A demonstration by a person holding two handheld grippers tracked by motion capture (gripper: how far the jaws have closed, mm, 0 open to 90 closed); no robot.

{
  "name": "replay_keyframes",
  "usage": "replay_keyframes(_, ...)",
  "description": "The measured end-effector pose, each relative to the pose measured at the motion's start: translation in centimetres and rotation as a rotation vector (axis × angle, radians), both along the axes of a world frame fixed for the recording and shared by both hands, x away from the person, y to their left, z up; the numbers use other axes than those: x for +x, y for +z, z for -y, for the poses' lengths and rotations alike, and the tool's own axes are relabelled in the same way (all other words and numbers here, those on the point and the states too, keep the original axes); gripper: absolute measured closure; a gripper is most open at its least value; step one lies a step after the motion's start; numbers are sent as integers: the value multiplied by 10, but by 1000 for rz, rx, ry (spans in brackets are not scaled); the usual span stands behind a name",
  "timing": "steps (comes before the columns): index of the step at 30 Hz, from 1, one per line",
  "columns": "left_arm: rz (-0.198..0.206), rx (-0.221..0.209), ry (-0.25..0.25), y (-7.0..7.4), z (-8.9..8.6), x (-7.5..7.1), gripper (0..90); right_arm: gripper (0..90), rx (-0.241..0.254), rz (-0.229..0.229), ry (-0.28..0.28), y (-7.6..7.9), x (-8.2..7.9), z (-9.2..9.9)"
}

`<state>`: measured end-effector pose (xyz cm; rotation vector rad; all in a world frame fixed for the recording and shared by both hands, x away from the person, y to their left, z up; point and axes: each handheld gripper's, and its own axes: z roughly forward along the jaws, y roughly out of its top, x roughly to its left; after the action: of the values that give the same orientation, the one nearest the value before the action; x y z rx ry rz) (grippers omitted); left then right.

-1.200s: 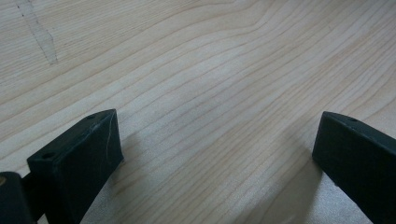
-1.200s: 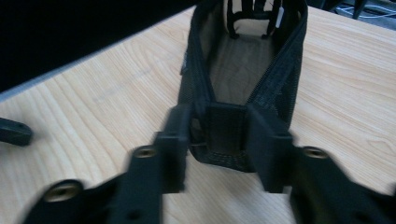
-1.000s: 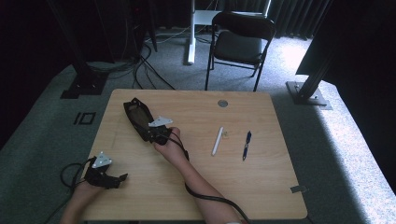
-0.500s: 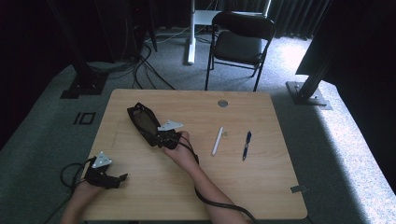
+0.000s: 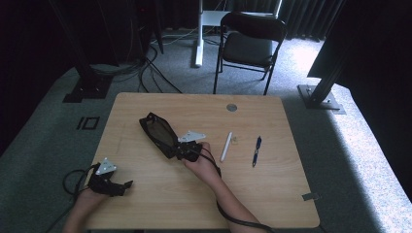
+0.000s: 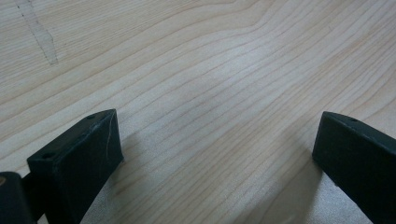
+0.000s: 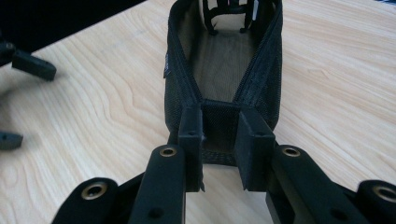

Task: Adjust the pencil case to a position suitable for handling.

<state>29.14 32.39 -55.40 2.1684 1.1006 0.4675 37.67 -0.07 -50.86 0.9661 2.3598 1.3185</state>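
Lab-like studio: black curtains (image 5: 301, 14), floor cables (image 5: 145, 68), folding chair (image 5: 250, 46), carpet (image 5: 43, 141)

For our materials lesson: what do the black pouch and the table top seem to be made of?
Black pouch: looks like woven mesh fabric, matte, with a visible weave and limp walls pinched in the right gripper. Table top: looks like pale wood or wood-look laminate, smooth with a faint sheen and grain lines.

Pouch (image 7: 224, 70): far end cut off by top edge. Speck (image 5: 235, 141) beside white pen (image 5: 226, 146): too small to identify.
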Motion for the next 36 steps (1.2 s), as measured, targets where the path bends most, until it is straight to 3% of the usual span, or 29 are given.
replay_keyframes(16, 0, -2, 3, 0, 0, 0, 16, 739, 11, -11, -12, 0, -22, 48)
replay_keyframes(36, -1, -1, 1, 0, 0, 0, 16, 739, -9, -22, -3, -1, -63, 104)
